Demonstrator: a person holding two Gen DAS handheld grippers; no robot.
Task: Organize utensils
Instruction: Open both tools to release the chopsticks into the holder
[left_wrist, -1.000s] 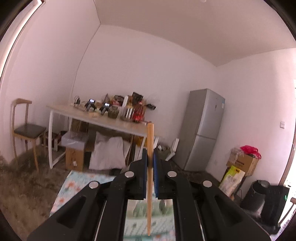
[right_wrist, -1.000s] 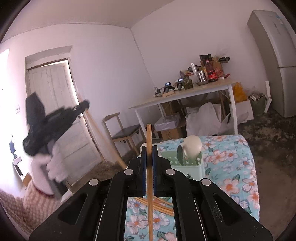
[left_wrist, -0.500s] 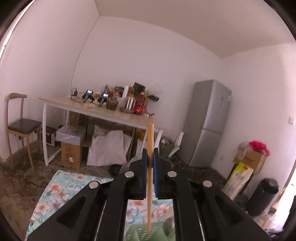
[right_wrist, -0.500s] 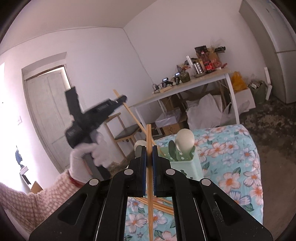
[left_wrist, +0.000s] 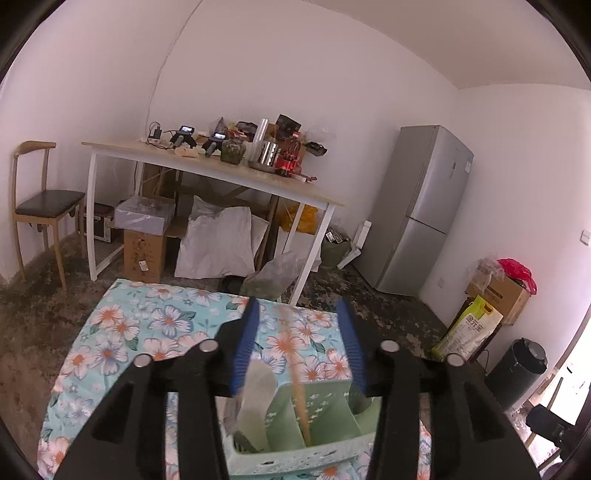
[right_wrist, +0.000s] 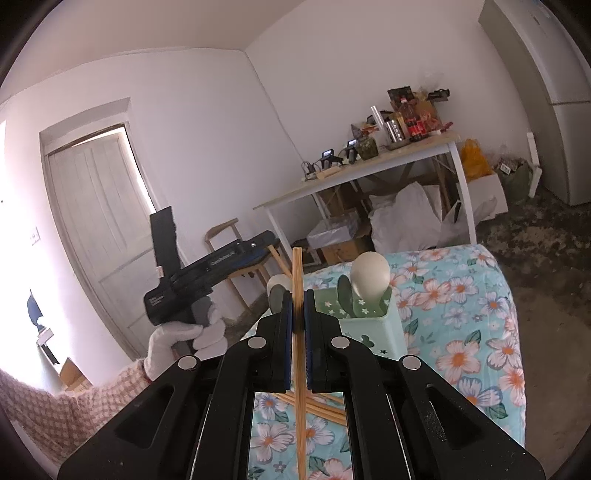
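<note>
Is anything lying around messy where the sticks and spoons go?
Yes. Some loose wooden chopsticks lie crossed on the flowery tablecloth, outside the pale green plastic utensil holder. The right gripper holds one more chopstick, and another chopstick stands tilted in the holder below the open left gripper.

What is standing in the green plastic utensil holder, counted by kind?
Round white spoons: 2
Dark green spoons: 2
Thin wooden chopsticks: 1
Total: 5
</note>
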